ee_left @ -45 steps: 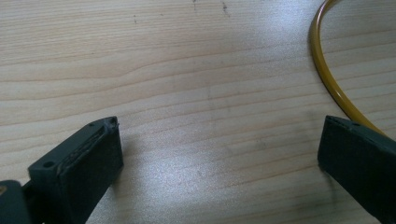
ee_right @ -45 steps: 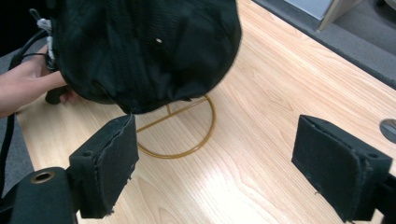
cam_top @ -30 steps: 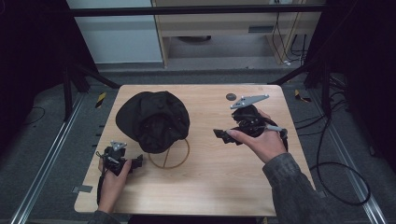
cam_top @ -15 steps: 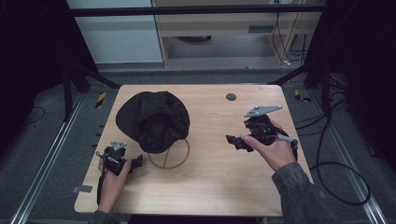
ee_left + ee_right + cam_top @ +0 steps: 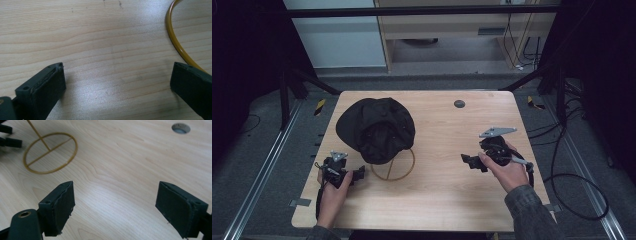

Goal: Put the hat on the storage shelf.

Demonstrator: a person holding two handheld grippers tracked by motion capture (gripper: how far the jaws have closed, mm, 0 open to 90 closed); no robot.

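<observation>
Hat on wire stand; right claw low, pointing left, jaws wide but closing slightly, empty; left claw wide, empty.

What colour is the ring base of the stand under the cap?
Mustard yellow; the ring base shows best in the right gripper view.

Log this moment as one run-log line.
black cap: on gold wire stand | left gripper: open, beside stand ring | right gripper: open, jaws just closing slightly, nothing between, over bare wooden table
</observation>
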